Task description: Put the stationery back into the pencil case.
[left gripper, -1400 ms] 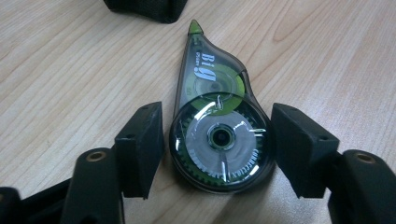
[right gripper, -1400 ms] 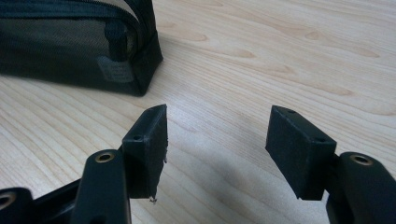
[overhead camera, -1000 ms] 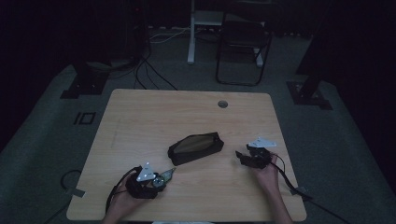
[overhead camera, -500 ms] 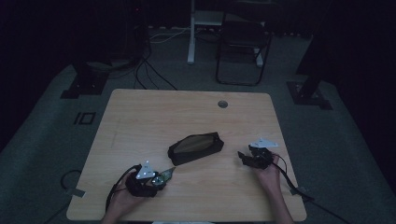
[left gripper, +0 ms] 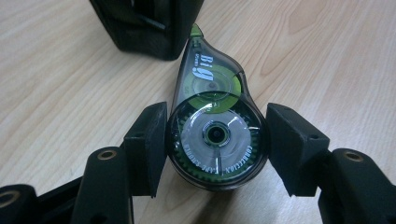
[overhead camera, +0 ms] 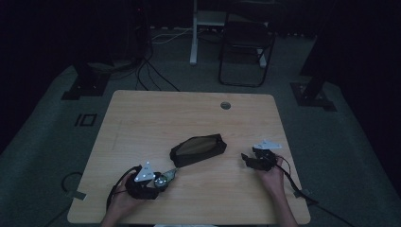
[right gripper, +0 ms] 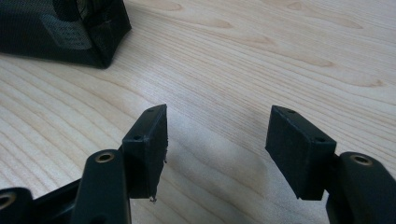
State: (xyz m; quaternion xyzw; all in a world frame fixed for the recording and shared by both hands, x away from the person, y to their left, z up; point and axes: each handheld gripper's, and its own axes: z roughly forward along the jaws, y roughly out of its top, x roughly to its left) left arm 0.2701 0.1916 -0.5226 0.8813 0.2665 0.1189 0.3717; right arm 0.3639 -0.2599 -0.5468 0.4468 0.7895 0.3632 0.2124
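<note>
High view: a pale wooden worktop [overhead camera: 142,118] stands on a grey floor in a dark room, with a person's two forearms coming in from the bottom edge. The left tool [overhead camera: 163,178] lies low on the worktop near the front edge and points toward a dark zipped pouch [overhead camera: 198,149] in the middle. A small greenish correction tape dispenser [overhead camera: 169,174] sits at its tip, just beside the pouch's near-left corner. The right tool [overhead camera: 246,158] rests to the right of the pouch, apart from it, with its grey plate on top. A round cable hole [overhead camera: 225,105] lies near the far edge, and a chair [overhead camera: 246,52] stands behind the worktop.

Left gripper view: the two black jaws clamp the round body of the correction tape dispenser [left gripper: 212,121], one pad on each side of it. Its clear housing shows a green reel, and its narrow tip points at the pouch [left gripper: 149,25], nearly touching it. The dispenser lies flat on the wood.

Right gripper view: the right tool [right gripper: 217,135] has its jaws apart, with bare wood between them and nothing gripped. A corner of the pouch [right gripper: 70,30] shows at upper left, well clear of the jaws.
</note>
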